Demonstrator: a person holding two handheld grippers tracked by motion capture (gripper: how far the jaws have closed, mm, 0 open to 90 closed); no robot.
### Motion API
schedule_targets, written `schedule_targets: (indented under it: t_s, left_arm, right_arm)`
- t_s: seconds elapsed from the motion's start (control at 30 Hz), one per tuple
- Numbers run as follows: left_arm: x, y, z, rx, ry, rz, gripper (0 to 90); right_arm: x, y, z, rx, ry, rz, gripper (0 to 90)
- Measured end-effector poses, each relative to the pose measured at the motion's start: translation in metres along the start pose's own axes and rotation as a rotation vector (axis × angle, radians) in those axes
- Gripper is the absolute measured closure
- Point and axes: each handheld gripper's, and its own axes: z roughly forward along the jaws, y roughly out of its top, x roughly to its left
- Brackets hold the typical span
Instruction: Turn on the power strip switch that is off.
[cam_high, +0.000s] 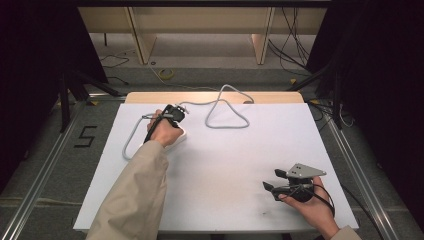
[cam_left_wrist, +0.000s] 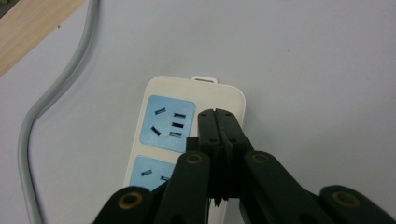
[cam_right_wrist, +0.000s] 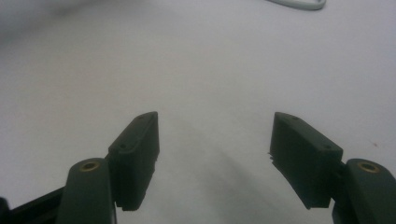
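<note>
A white power strip (cam_left_wrist: 161, 95) with blue socket faces lies flat on the white table (cam_high: 225, 165). My left gripper (cam_left_wrist: 217, 114) is shut with nothing between its jaws, and its tips sit over the strip's right side beside the top socket. Whether they touch the strip I cannot tell. In the high view the left gripper (cam_high: 171, 114) is at the table's far left, the hand covering most of the strip (cam_high: 179, 139). My right gripper (cam_high: 270, 181) rests near the front right, and its jaws (cam_right_wrist: 215, 142) stand open over bare table.
A grey cable (cam_high: 227, 107) loops across the back of the table and curves round the left hand (cam_left_wrist: 44, 100). A wooden strip (cam_high: 210, 96) borders the far edge. Dark stands and floor cables surround the table.
</note>
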Motion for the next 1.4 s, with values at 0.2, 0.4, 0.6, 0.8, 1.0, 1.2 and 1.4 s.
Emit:
schedule_targets:
  t_s: [0.2,0.4,0.6,0.8,1.0,1.2,1.4]
  left_arm:
    - [-0.001,0.000,0.002,-0.001,0.002,-0.005,89.9]
    - [-0.001,0.001,0.004,0.000,0.001,-0.004,89.9]
    - [-0.001,0.001,0.006,0.001,0.003,-0.001,89.9]
    - [-0.002,0.001,0.008,0.005,0.009,0.014,89.9]
    - [-0.002,0.001,0.011,0.000,0.013,0.001,89.9]
    - [-0.002,0.001,0.011,0.009,0.011,0.008,89.9]
    - [-0.003,0.001,0.013,0.028,0.019,0.034,89.9]
  right_arm:
    - [0.000,0.000,0.000,0.000,0.001,-0.001,33.7]
    - [0.000,0.000,0.000,0.000,0.001,-0.001,33.7]
    - [0.000,0.000,0.000,0.000,0.003,0.000,33.7]
    - [0.000,0.000,0.000,0.001,0.004,0.000,33.7]
    - [0.000,0.000,0.000,0.001,0.003,0.000,33.7]
    - [0.000,0.000,0.000,0.002,0.004,0.000,33.7]
    - [0.000,0.000,0.000,0.002,0.004,0.000,33.7]
